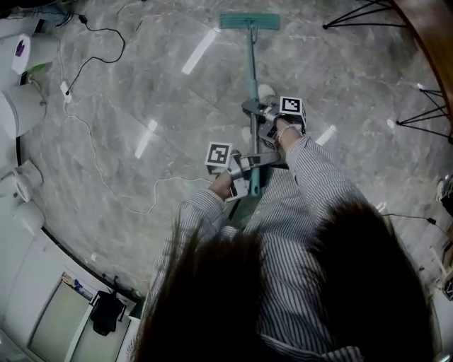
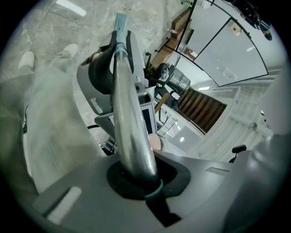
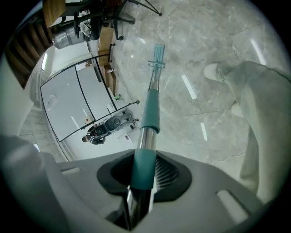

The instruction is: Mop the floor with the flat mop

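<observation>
Head view: left tool [image 1: 249, 164] and right tool [image 1: 253, 109] clamp the flat mop [image 1: 249, 22].

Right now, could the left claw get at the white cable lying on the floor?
Probably not: the left claw is shut on the mop handle, while the white cable lies down on the floor off to its left.

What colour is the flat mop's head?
Teal. The mop head shows best in the head view, lying flat on the grey marble floor.

Dim, light streaks glaring on floor [image 1: 170, 92]; fisheye edges.
</observation>
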### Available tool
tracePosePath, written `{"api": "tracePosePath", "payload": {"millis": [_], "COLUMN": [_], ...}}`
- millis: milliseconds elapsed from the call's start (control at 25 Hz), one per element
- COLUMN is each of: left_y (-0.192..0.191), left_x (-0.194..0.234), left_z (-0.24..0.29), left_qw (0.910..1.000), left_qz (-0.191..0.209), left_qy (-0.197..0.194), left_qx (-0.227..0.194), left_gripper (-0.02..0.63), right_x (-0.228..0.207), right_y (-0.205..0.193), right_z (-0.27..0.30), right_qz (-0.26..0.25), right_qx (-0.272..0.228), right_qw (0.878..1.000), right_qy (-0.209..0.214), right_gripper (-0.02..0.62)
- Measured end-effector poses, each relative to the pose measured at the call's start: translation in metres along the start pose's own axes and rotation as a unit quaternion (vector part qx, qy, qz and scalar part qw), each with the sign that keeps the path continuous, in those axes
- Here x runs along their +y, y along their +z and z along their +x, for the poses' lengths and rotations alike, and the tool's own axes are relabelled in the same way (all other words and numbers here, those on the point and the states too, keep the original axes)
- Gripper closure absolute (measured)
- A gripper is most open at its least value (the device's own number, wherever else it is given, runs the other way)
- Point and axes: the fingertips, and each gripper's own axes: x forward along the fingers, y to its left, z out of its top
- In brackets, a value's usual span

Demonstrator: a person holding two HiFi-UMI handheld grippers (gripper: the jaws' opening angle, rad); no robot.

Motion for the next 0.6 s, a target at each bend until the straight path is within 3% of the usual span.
{"api": "tracePosePath", "payload": {"millis": [160, 440, 600], "left_y": [-0.030, -0.040, -0.042], "left_x": [0.008, 0.013, 0.012], "left_z": [0.000, 0.013, 0.022], "left_qw": [0.9996, 0.9981, 0.9981], "left_qz": [0.002, 0.001, 0.003], "left_qy": [-0.023, -0.060, -0.062], "left_qx": [0.018, 0.012, 0.006], "left_gripper": [0.600, 0.600, 0.600], "right_x": [-0.015, -0.019, -0.009], "right_y": [-0.030, -0.035, -0.043], "right_z": [-0.012, -0.028, -0.039], "right_qz": [-0.002, -0.021, -0.047], "right_qx": [0.027, 0.060, 0.091], "right_qw": [1.000, 0.998, 0.995], "right_qy": [-0.009, -0.004, -0.018], "right_gripper": [0.509, 0.497, 0.491]}}
